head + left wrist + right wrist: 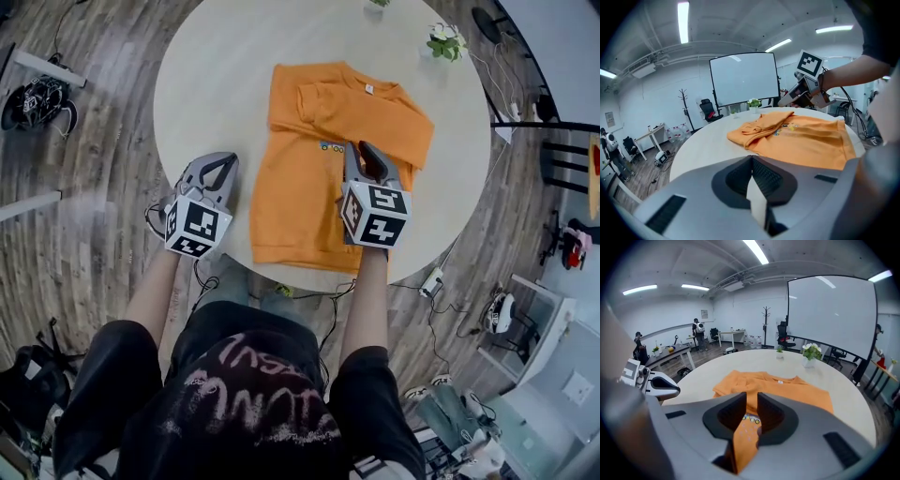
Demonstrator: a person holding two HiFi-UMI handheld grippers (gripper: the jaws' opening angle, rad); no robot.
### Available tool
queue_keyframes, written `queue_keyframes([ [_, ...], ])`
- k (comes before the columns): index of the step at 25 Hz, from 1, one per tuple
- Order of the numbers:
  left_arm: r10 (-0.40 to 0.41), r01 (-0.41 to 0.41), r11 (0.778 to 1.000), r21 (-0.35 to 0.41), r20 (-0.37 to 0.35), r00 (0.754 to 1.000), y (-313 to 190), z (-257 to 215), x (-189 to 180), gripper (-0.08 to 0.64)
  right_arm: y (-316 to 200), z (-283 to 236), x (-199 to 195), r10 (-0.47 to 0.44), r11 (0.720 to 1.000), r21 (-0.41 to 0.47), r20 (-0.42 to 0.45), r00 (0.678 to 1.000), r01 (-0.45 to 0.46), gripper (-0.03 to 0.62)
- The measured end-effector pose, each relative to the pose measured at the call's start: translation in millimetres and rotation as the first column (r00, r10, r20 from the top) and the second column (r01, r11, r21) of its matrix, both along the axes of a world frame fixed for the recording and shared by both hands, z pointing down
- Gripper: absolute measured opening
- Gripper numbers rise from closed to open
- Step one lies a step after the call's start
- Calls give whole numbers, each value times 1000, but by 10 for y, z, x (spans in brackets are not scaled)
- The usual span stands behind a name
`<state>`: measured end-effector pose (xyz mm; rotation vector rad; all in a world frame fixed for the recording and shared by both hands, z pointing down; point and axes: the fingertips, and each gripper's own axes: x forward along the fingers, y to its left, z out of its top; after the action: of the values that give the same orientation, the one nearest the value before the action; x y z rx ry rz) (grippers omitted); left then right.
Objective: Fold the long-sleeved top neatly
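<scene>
While the person stood at the near edge of the round white table [216,84], the left gripper [223,161] hung over bare tabletop just left of the orange long-sleeved top [300,197], its jaws pressed together with nothing between them. The top lay flat, neck away from the person, one sleeve [375,108] folded across the chest. Over its right half the right gripper [361,150] hovered, jaws apart and gripping nothing, with orange cloth showing through the gap. A small potted plant [446,41] stood at the far right.
</scene>
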<state>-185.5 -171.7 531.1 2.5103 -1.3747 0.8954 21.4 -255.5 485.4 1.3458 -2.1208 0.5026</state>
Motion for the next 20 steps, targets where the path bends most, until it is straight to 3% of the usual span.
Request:
queue_keyframes([
  [8, 31, -33, 999, 39, 37, 999, 594, -207, 654, 14, 982, -30, 951, -23, 999, 36, -47, 999, 25, 14],
  [13, 59, -64, 997, 39, 122, 991, 1042, -280, 987, 14, 1610, 61, 1485, -79, 996, 34, -68, 995, 81, 6],
  [20, 108, -111, 994, -4, 264, 959, 1655, -219, 1271, 15, 2387, 250, 1838, -279, 960, -10, -133, 951, 280, 43],
])
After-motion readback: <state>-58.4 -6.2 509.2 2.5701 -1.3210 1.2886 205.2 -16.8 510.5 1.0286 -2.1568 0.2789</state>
